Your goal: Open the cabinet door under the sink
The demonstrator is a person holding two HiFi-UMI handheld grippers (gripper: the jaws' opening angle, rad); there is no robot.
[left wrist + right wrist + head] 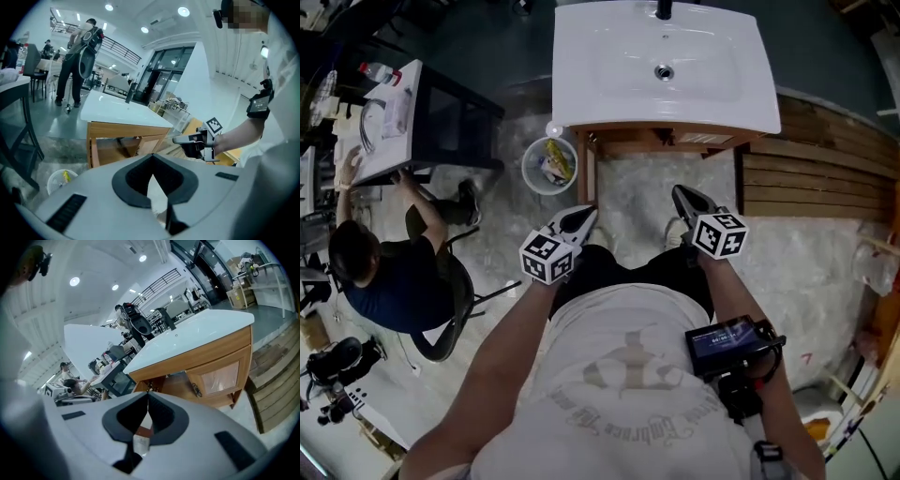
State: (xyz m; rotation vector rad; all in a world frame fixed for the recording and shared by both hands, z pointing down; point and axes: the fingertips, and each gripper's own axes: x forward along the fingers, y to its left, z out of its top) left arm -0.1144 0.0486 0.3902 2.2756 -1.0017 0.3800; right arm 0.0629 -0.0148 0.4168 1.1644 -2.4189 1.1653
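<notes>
Sink [666, 66] white, ahead of us, atop wooden cabinet [197, 357]. Cabinet door [220, 378], pale-panelled, on its right half; left half shows bare interior. Our left gripper [583, 218] and right gripper [683, 197]: jaws pressed together, empty, short of cabinet.

Pale mottled floor [797, 272], wooden decking [811, 178], bright ceiling spotlights [183, 11].

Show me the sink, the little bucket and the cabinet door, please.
sink [577, 86], head view, flat white rim left of the bowl.
bucket [526, 167], head view, its left rim.
cabinet door [219, 377], right gripper view, its pale centre panel.
</notes>
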